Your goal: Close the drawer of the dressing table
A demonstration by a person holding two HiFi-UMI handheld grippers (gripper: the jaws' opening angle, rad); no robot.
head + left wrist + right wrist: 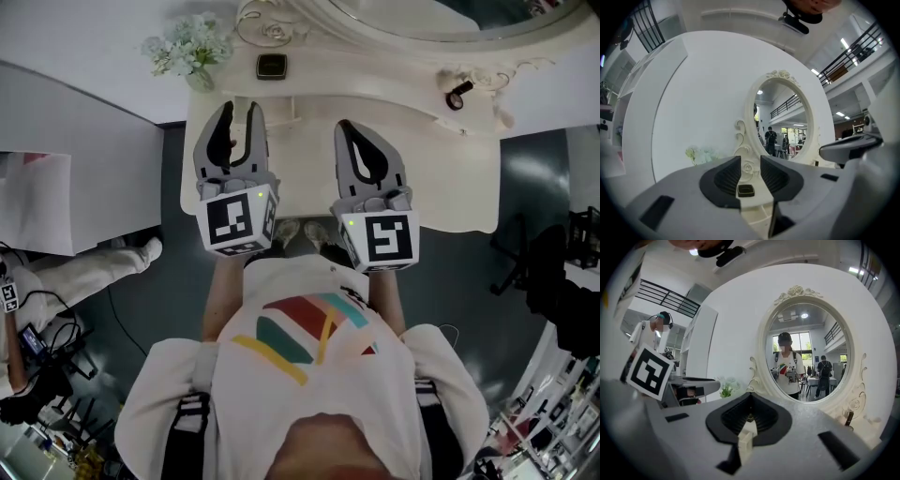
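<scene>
I stand close against the near edge of the cream dressing table [450, 192] with both grippers held level over its top, side by side and apart. My left gripper [750, 160] has its jaws apart and nothing between them. Through the gap I see a small dark square box [746, 190] lying on the far part of the top, with the carved scrollwork at the foot of the oval mirror [783, 119] behind it. My right gripper [749, 399] has its jaws together at the tips, also on nothing, and only the pale table surface shows through the slit lower down. It points toward the mirror's middle, where my reflection stands. The drawer belongs to the table's near front, below the top between my two grippers. From above, the top hides it and I cannot make out its face. A vase of pale flowers [187, 47] stands at the far left corner. A small dark bottle [457, 96] lies toward the far right, beside the mirror's frame. My shoes [300, 232] show just under the table's near edge.
</scene>
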